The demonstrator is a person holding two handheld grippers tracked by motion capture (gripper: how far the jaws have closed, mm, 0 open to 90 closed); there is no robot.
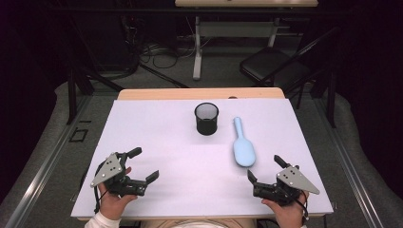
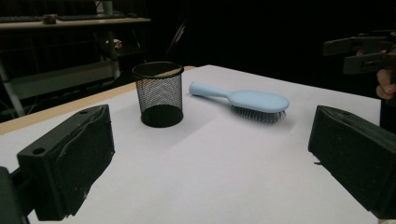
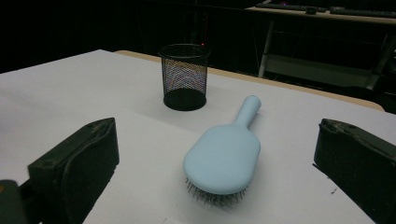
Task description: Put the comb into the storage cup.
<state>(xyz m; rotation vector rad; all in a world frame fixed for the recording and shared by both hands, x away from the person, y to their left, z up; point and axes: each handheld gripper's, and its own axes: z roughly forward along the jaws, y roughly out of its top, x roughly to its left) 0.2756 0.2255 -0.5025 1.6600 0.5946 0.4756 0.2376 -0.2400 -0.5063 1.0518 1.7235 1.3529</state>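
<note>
Both grippers' fingers gape, hairbrush [image 1: 244, 150] untouched.

The left gripper [image 1: 144, 166] sits low near the table's near left corner, its jaws spread wide with nothing between them — the left hand [image 1: 113, 199] grips it from below, a pale sleeve at the wrist. The right gripper [image 1: 266, 169] mirrors it near the right corner, jaws just as wide and empty, held by the right hand [image 1: 285, 213]. Both point forward and slightly inward, well apart from each other.
</note>
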